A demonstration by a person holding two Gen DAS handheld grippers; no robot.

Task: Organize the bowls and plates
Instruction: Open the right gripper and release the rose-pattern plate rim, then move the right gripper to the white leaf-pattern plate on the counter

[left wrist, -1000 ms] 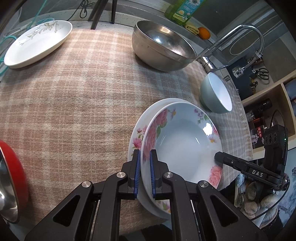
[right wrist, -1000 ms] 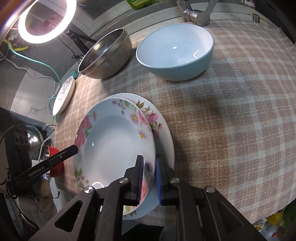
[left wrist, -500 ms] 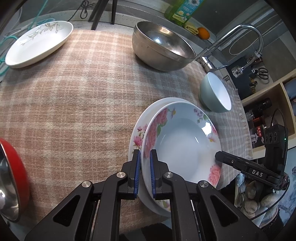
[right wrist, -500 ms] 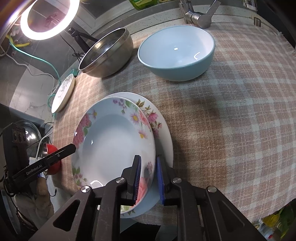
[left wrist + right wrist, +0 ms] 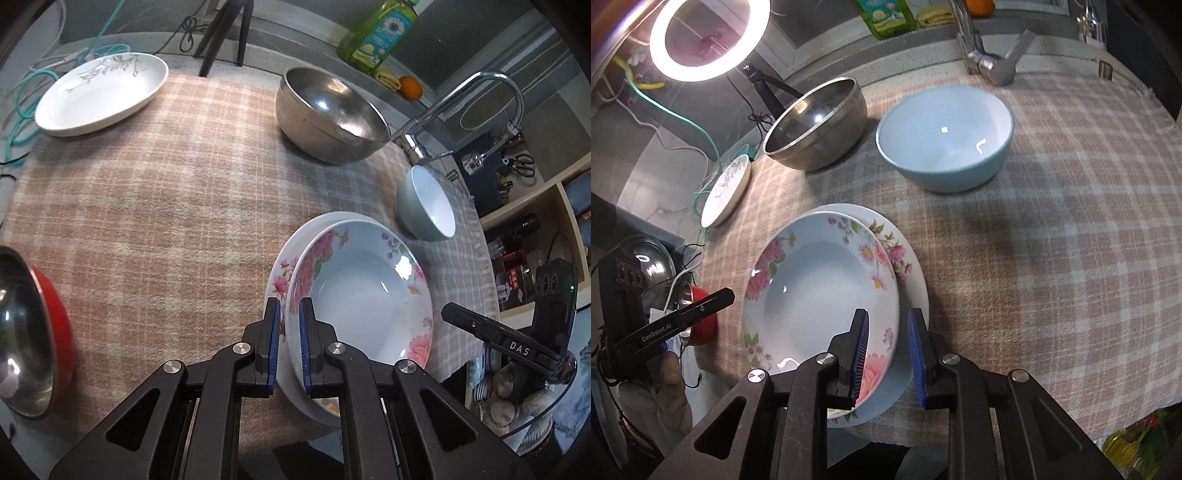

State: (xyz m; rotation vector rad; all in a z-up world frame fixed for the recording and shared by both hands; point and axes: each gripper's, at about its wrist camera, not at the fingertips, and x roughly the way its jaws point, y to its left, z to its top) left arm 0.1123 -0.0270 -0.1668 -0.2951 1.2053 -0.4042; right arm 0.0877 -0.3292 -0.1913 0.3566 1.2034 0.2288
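Under the floral bowl (image 5: 365,291), the plate (image 5: 284,266) mostly hides.

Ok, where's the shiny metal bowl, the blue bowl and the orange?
Metal bowl (image 5: 332,110), left wrist view, on its inner wall.
Blue bowl (image 5: 945,136), right wrist view, on its inside bottom.
Orange (image 5: 410,88), left wrist view, on its middle.

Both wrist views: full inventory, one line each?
floral plates: 2, white with pink flowers, stacked near cloth's front edge
blue bowl: 1, pale blue, behind stack
steel bowl: 1, silver, cloth's far side
leaf-pattern plate: 1, white, far corner
red pan: 1, red outside, cloth's edge
plaid cloth: 1, pink-beige, under dishes
left tongs: shut on upper plate's rim
right tongs: just been opening, rim between, pads clear
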